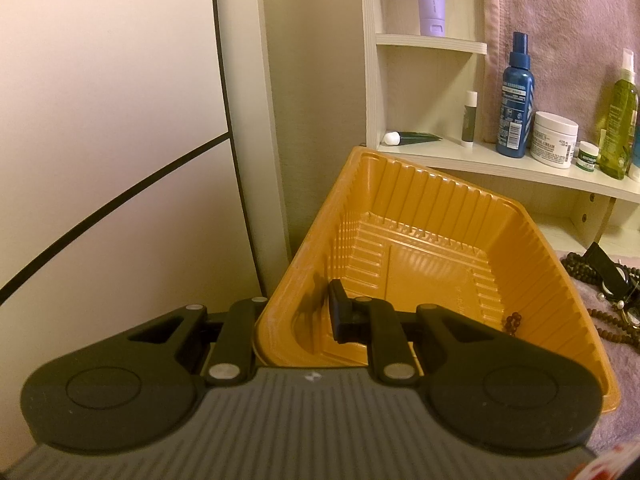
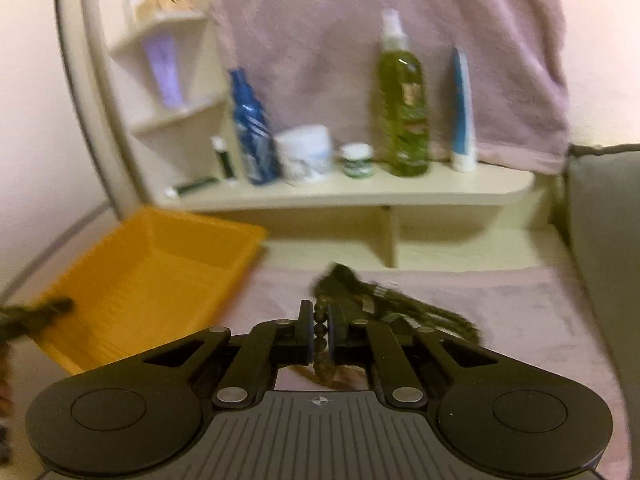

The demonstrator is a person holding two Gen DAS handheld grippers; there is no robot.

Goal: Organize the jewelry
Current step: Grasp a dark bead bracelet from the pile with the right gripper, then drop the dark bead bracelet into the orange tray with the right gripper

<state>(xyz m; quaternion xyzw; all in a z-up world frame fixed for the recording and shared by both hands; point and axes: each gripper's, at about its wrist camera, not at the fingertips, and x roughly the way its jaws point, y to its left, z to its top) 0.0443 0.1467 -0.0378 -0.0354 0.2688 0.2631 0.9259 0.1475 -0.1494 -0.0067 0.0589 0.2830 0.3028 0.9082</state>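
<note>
Beads (image 2: pixel 319 334) sat pinched in my right gripper (image 2: pixel 319 330), above the jewelry pile (image 2: pixel 384 304); my left gripper (image 1: pixel 296 312) clamped the orange tray (image 1: pixel 440 208) wall. Next, I judged, carry the strand over the tray and release.

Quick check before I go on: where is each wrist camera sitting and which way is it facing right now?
Left wrist: sits on the left gripper, looking forward and down into the orange tray, whose near rim the fingers clamp; the gripper body fills the bottom.
Right wrist: sits on the right gripper, facing the cosmetics shelf over the pink cloth; its fingers are shut on a bead strand from the jewelry pile.
Shared: tray, shelf, blue spray bottle, jewelry pile; the image is blurred.
</note>
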